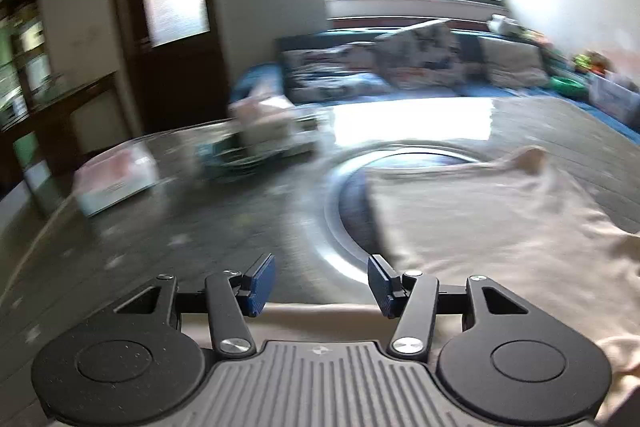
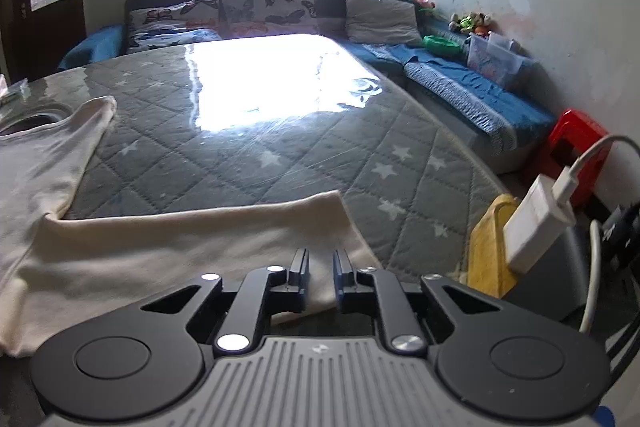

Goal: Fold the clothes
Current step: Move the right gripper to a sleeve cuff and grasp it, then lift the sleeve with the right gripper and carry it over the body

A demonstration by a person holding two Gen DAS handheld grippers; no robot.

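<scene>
A cream garment [image 2: 132, 247] lies spread on the grey quilted table cover [image 2: 280, 147], one strap end reaching toward the far left. My right gripper [image 2: 321, 269] sits low over the garment's near right corner, jaws a narrow gap apart with cloth showing between them; whether it grips is unclear. In the blurred left wrist view the same garment [image 1: 500, 227] lies to the right. My left gripper [image 1: 322, 279] is open and empty, just off the garment's left edge.
A round metal-rimmed opening [image 1: 352, 187] sits in the table by the garment. Boxes and clutter [image 1: 264, 123] stand at the far left. A blue sofa with cushions [image 2: 272, 3] runs behind and right. A red stool [image 2: 576, 143], a yellow cloth [image 2: 488, 247] and a white charger [image 2: 536, 223] are at the right.
</scene>
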